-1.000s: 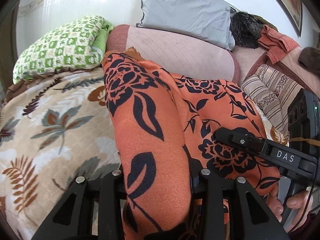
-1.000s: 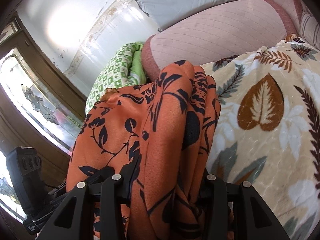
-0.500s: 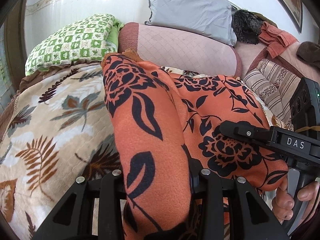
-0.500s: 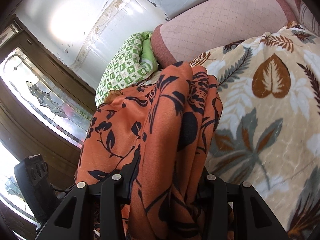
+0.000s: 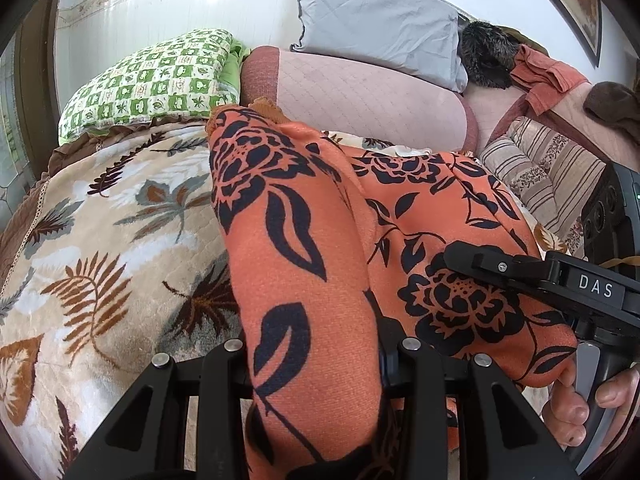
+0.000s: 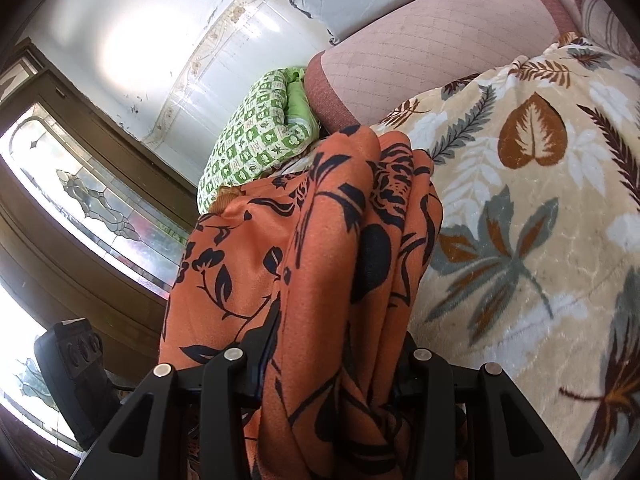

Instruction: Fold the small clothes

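Note:
An orange garment (image 5: 304, 248) with black flower print is bunched between the jaws of my left gripper (image 5: 316, 360), which is shut on it. The cloth hides both fingertips. It runs away from me over the leaf-print blanket (image 5: 120, 232), with a ribbed cuff (image 5: 264, 106) at its far end. To the right, a finger (image 5: 500, 266) of the right gripper lies across the same garment, with a hand (image 5: 580, 404) on its handle. In the right wrist view, my right gripper (image 6: 332, 360) is shut on another thick fold of the garment (image 6: 328, 240).
At the head of the bed are a green checked pillow (image 5: 152, 80), a pink quilted bolster (image 5: 360, 96) and a grey pillow (image 5: 380, 20). Striped cushions (image 5: 548, 172) and loose clothes (image 5: 544, 76) sit at the right. A dark-framed window (image 6: 88, 208) is on the left.
Both grippers have drawn back from the pillows together, carrying the garment along. More of the leaf-print blanket shows in both views. Neither grip has changed.

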{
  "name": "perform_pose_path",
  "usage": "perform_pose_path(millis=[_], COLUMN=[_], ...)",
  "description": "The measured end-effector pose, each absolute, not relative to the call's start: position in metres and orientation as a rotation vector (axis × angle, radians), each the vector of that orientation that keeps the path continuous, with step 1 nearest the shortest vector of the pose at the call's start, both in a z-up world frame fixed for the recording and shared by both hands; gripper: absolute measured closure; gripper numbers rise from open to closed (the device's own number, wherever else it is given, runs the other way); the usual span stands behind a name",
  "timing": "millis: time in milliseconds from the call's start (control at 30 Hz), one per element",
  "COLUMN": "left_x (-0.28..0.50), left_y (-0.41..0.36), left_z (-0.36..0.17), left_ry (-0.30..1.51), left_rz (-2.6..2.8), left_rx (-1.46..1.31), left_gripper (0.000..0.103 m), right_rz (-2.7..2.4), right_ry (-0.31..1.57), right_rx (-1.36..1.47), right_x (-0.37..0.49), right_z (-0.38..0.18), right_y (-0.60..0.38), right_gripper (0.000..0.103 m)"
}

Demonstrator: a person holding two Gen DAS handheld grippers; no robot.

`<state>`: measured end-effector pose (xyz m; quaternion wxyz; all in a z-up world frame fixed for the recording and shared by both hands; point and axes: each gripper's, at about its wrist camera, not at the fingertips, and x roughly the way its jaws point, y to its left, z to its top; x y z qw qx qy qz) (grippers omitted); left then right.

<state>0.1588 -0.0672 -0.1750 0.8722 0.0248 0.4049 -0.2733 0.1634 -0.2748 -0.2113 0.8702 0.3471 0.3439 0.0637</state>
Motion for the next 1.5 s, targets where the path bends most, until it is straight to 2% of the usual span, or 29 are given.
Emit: perform_pose_path(millis=[767,1500], left_x=[0.162,0.16], left_y=[-0.077,-0.075], left_z=[-0.199,-0.201], left_ry=[0.964,1.002], left_rz=[-0.53,-0.507], left_rx=[0.053,0.039], left_gripper=[0.063,0.063], right_rz=[0.133,0.137], right_ry=[0.841,0.89], right_rx=[0.743,0.733], right_x=[0.172,0.18], right_z=[-0.236,-0.241], right_y=[-0.279,-0.274], right_gripper=[0.058,0.058])
